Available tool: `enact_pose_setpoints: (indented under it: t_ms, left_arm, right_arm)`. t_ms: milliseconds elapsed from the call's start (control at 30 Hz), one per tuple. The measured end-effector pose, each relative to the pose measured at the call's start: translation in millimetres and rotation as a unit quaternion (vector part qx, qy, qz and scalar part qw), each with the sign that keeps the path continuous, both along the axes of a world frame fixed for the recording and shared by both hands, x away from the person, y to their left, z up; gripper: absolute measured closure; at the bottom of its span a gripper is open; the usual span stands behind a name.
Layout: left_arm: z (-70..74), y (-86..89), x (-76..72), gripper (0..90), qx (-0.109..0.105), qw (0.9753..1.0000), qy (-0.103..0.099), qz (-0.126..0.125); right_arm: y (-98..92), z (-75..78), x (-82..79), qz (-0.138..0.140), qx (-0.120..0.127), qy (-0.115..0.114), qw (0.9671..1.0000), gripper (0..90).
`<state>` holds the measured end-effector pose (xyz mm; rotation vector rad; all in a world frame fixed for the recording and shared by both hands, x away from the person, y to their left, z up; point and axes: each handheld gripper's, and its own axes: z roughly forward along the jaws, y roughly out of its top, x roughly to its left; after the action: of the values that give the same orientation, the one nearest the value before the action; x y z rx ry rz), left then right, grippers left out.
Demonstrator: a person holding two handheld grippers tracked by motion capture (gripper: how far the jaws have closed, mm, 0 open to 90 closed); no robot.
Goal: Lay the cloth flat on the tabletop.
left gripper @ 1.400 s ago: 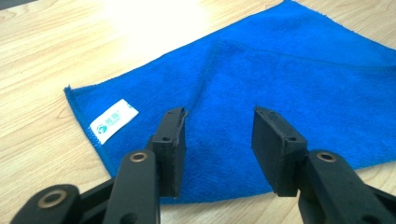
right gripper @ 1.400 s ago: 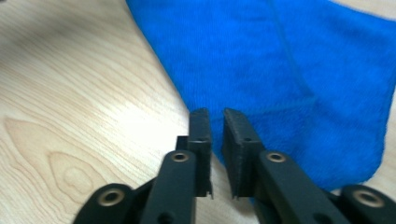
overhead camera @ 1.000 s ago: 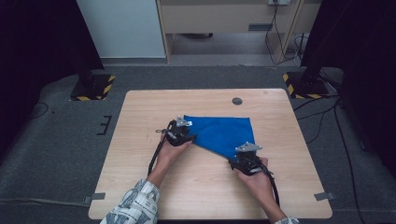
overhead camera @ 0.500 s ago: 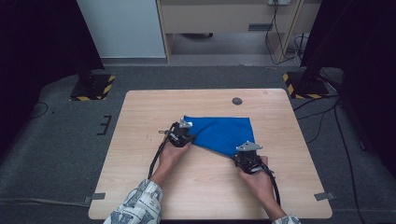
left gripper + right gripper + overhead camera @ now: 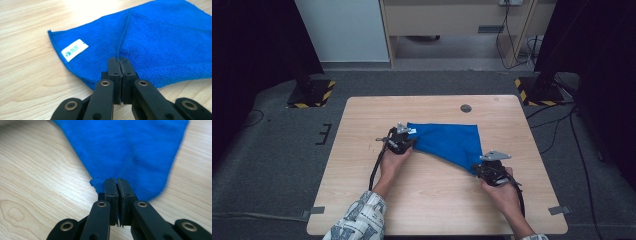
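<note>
On the counter point(image 5: 362, 200) lies a folded blue cloth point(image 5: 449, 142). My left gripper point(image 5: 404, 141) pinches its left corner, fingers closed. My right gripper point(image 5: 488, 167) clamps the near corner.

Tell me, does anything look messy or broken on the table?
Nothing looks broken or spilled. The blue cloth lies folded into a triangle on the table, one flap overlapping another. The left gripper and right gripper each pinch a corner.

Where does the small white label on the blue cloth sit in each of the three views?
High view: white label at the blue microfibre cloth's left corner, beside the left gripper.
Left gripper view: label left of centre, near the cloth's corner, above-left of the shut jaws.
Right gripper view: no label seen.
Shared landmark: the blue cloth on the wooden table.
</note>
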<state>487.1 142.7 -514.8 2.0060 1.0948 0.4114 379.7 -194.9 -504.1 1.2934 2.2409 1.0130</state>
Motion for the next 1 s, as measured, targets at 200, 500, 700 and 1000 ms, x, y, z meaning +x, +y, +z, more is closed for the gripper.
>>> enact_pose_setpoints:
  t_ms: [200, 500, 700, 1000]
  left_arm:
    - [-0.7, 6.2, -9.2, 89.0, 0.024, 0.9997, 0.003, -0.011]
    - [-5.8, 12.9, -27.1, 88.6, 0.053, 0.9980, 0.020, -0.027]
    - [2.1, 13.9, -29.3, 70.2, 0.034, 0.9991, 0.007, -0.024]
    - [20.3, -9.9, -1.5, 58.9, 0.001, 0.9975, -0.029, -0.064]
  right_arm:
    - [-19.0, 8.4, -0.3, -0.007, 0.005, 0.003, 1.0000, 88.4]
    - [-24.2, 8.8, -0.6, 0.011, 0.011, 0.012, 0.9998, 88.5]
    - [-14.8, 1.2, 0.1, 0.033, 0.015, 0.021, 0.9991, 88.0]
    - [-13.0, -2.0, 2.4, 0.036, 0.020, 0.022, 0.9989, 87.5]
